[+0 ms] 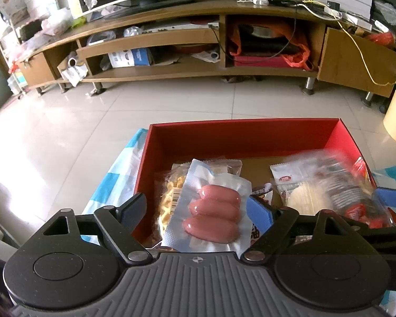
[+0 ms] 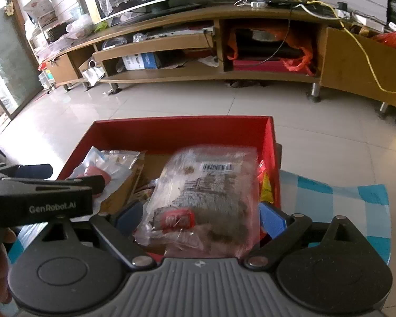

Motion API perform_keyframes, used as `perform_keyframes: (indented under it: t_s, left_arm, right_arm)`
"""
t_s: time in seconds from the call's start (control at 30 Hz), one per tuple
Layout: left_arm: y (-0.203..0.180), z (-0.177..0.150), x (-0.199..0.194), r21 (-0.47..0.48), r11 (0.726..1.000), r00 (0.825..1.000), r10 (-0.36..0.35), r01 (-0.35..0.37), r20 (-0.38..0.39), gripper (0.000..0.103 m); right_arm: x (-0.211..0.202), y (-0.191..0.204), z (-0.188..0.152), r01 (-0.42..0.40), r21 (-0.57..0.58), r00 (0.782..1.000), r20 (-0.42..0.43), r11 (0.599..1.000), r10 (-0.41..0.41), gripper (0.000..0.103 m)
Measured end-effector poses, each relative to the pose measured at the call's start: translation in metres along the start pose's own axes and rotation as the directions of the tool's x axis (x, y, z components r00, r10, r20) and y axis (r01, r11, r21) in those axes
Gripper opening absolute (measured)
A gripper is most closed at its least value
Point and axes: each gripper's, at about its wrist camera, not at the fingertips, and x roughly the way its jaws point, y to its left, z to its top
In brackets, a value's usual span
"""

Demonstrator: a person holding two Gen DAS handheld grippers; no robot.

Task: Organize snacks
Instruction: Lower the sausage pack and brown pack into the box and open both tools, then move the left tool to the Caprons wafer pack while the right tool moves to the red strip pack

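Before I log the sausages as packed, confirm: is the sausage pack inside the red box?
Yes. The sausage pack lies inside the red box, on top of another snack bag, between the left gripper's open fingers.

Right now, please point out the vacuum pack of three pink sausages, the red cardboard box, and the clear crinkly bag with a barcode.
Vacuum pack of three pink sausages [image 1: 213, 212]: left wrist view, middle sausage.
Red cardboard box [image 1: 237, 138]: left wrist view, far inner wall.
Clear crinkly bag with a barcode [image 2: 211, 192]: right wrist view, bag's middle.
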Motion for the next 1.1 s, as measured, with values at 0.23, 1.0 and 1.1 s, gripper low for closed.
perform_keyframes:
  t_s: [0.23, 1.0, 1.1]
  left_arm:
    - [0.001, 0.000, -0.006, 0.001, 1.000, 1.000, -0.007, 0.007, 0.014, 0.089]
    - [-0.042, -0.036, -0.052, 0.116, 0.982, 0.987, -0.155, 0.151, 0.031, 0.091]
    - [-0.050, -0.044, -0.055, 0.126, 0.978, 0.985, -0.170, 0.166, 0.019, 0.091]
  right_arm:
    - [-0.003, -0.003, 0.002, 0.013, 0.015, 1.000, 0.011, 1.000, -0.013, 0.093]
    - [-0.057, -0.079, -0.051, 0.178, 0.161, 0.983, -0.067, 0.971, -0.169, 0.093]
    - [-0.056, -0.096, -0.063, 0.179, 0.273, 0.981, -0.118, 0.945, -0.152, 0.093]
